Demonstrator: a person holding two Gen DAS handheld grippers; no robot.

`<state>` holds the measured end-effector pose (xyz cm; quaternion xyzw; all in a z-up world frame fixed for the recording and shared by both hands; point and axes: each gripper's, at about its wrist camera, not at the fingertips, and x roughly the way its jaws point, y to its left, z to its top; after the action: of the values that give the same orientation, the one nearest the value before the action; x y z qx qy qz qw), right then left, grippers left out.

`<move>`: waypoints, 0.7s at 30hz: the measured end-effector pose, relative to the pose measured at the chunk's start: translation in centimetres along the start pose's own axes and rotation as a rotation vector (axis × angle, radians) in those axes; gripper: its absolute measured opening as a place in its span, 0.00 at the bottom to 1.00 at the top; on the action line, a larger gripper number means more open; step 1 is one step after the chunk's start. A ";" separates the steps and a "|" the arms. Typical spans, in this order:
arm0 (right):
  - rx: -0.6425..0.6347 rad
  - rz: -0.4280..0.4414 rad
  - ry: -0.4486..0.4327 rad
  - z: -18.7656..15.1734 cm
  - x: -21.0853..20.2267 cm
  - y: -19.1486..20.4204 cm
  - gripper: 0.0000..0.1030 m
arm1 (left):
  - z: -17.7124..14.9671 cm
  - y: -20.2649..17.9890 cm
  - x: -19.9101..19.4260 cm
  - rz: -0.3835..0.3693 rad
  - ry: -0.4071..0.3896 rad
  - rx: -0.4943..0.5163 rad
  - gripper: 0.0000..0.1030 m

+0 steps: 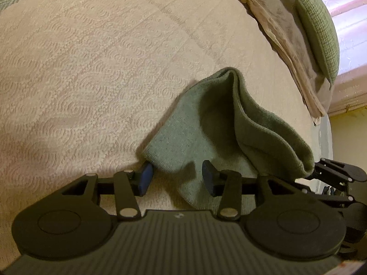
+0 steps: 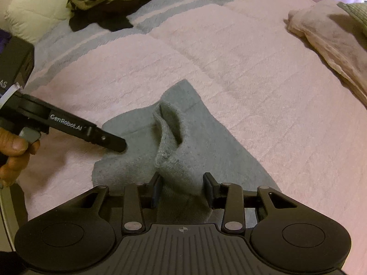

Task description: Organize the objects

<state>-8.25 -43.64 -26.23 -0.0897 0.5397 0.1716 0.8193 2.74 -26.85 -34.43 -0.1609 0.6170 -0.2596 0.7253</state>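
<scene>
A grey-green sock lies on the pink bedspread. My left gripper is open and low over the sock's near corner, which lies between its blue pads. In the right wrist view the left gripper rests its tip on the sock's left part. My right gripper is shut on a bunched fold of the sock and holds that side raised. It shows at the right edge of the left wrist view as the right gripper.
A beige folded cloth and a green cushion lie at the bed's far right. A heap of dark and olive clothes and a white pillow sit far left. A hand holds the left gripper.
</scene>
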 end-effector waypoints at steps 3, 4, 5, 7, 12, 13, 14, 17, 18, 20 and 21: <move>0.037 -0.008 -0.037 0.1 -0.7 -0.3 0.09 | -0.6 0.3 -0.9 0.003 -0.010 -0.053 0.37; 0.046 -0.020 -0.053 0.1 -1.1 -0.5 0.08 | -0.9 0.4 -1.0 0.009 -0.011 -0.070 0.37; 0.064 -0.019 -0.073 0.3 -1.6 -0.8 0.07 | -1.1 0.4 -1.1 0.006 -0.009 -0.087 0.38; 0.100 -0.023 -0.104 0.5 -2.7 -1.4 0.07 | -1.5 0.9 -0.9 -0.009 -0.001 -0.119 0.39; 0.141 -0.070 -0.157 1.0 -5.5 -2.9 0.06 | -0.4 1.4 0.3 -0.091 -0.007 -0.206 0.39; 0.149 -0.076 -0.160 1.0 -5.8 -3.2 0.06 | 0.1 1.2 0.7 -0.085 -0.003 -0.212 0.40; 0.155 -0.083 -0.163 0.9 -6.1 -3.5 0.06 | 0.4 1.1 1.1 -0.083 0.004 -0.211 0.39; 0.184 -0.106 -0.180 0.8 -7.1 -4.4 0.06 | 1.5 -0.1 0.9 -0.044 0.005 -0.138 0.09; 0.195 -0.115 -0.193 0.7 -7.8 -4.8 0.06 | 1.9 -0.7 0.1 -0.040 -0.018 -0.099 0.07; 0.206 -0.128 -0.216 0.8 -9.5 -5.5 0.06 | 3.2 -2.5 -2.5 -0.027 -0.093 0.012 0.05; 0.207 -0.137 -0.233 0.9 -10.7 -5.8 0.06 | 4.0 -3.8 -4.0 -0.023 -0.130 0.083 0.05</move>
<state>-9.14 -50.64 -16.31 -0.0208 0.4485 0.0679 0.8910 5.61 -27.94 -28.31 -0.1542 0.5553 -0.2823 0.7669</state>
